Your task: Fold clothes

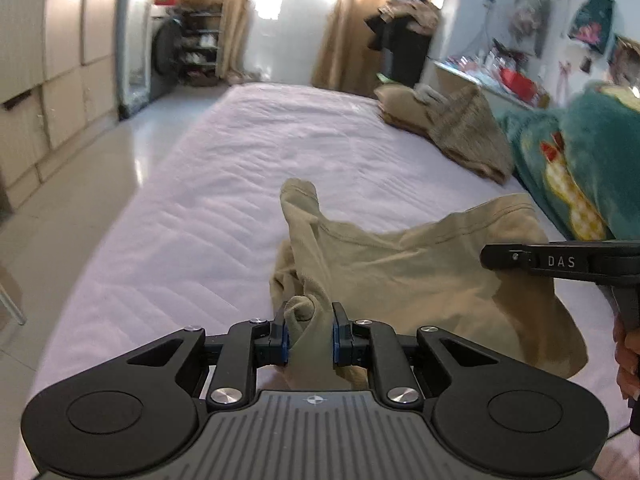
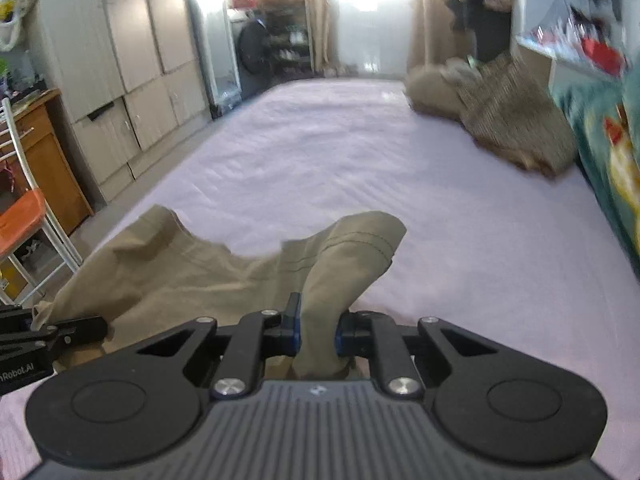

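Left gripper (image 1: 310, 338): jaws clamped on a bunched fold of the tan garment (image 1: 420, 276), which hangs between both tools above the near end of the bed (image 1: 248, 152). The bed carries a pale lilac quilted cover. Right gripper (image 2: 318, 330): jaws clamped on a second gathered fold of the same garment, its stitched hem standing up past the pads. Brown folded clothes (image 2: 508, 120) lie at the bed's far right, beside a teal blanket (image 1: 592, 152).
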